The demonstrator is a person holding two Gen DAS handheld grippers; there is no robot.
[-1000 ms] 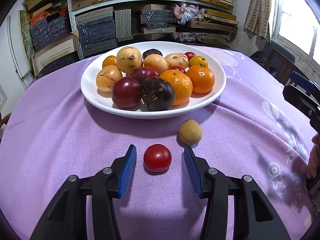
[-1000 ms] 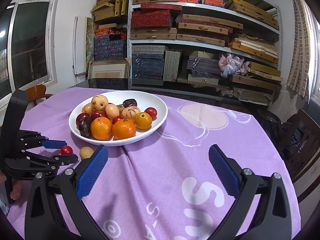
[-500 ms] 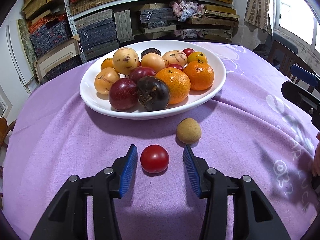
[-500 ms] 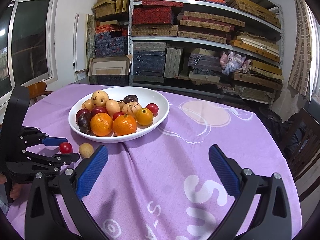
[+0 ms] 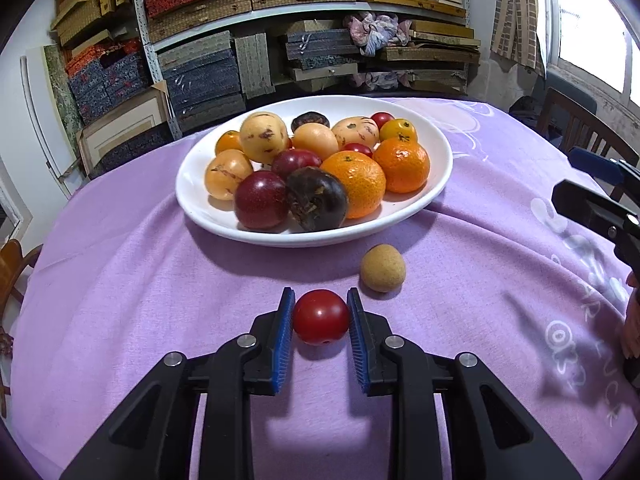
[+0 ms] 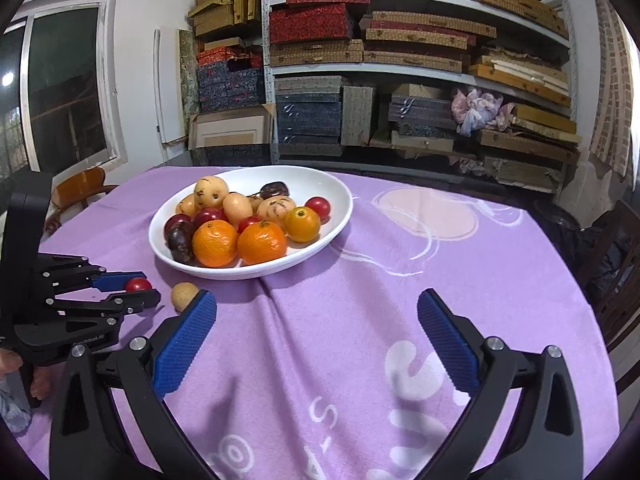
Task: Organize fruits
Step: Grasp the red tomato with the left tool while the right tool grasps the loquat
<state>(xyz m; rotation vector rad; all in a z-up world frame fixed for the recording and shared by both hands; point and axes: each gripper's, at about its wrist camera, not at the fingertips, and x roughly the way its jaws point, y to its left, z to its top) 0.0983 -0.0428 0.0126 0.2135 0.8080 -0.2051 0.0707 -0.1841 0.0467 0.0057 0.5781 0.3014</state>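
Note:
My left gripper (image 5: 321, 320) is shut on a small red tomato (image 5: 321, 317) that rests on the purple cloth; the blue pads press both its sides. The tomato (image 6: 138, 284) and left gripper (image 6: 120, 290) also show in the right wrist view. A small tan round fruit (image 5: 383, 268) lies just right of it, also seen in the right wrist view (image 6: 183, 295). A white plate (image 5: 438, 184) behind holds several oranges, dark plums and yellow fruits. My right gripper (image 6: 316, 344) is open and empty above the cloth, right of the plate (image 6: 340, 216).
The round table has a purple cloth (image 5: 120, 280) with white print. Shelves of stacked boxes (image 6: 360, 60) stand behind the table. Wooden chairs (image 5: 572, 116) stand at the table's sides. The right gripper's tip (image 5: 592, 196) shows at the left view's right edge.
My left gripper has closed its jaws onto the red tomato, which lay between open fingers before. The right gripper has stayed open and nearly still.

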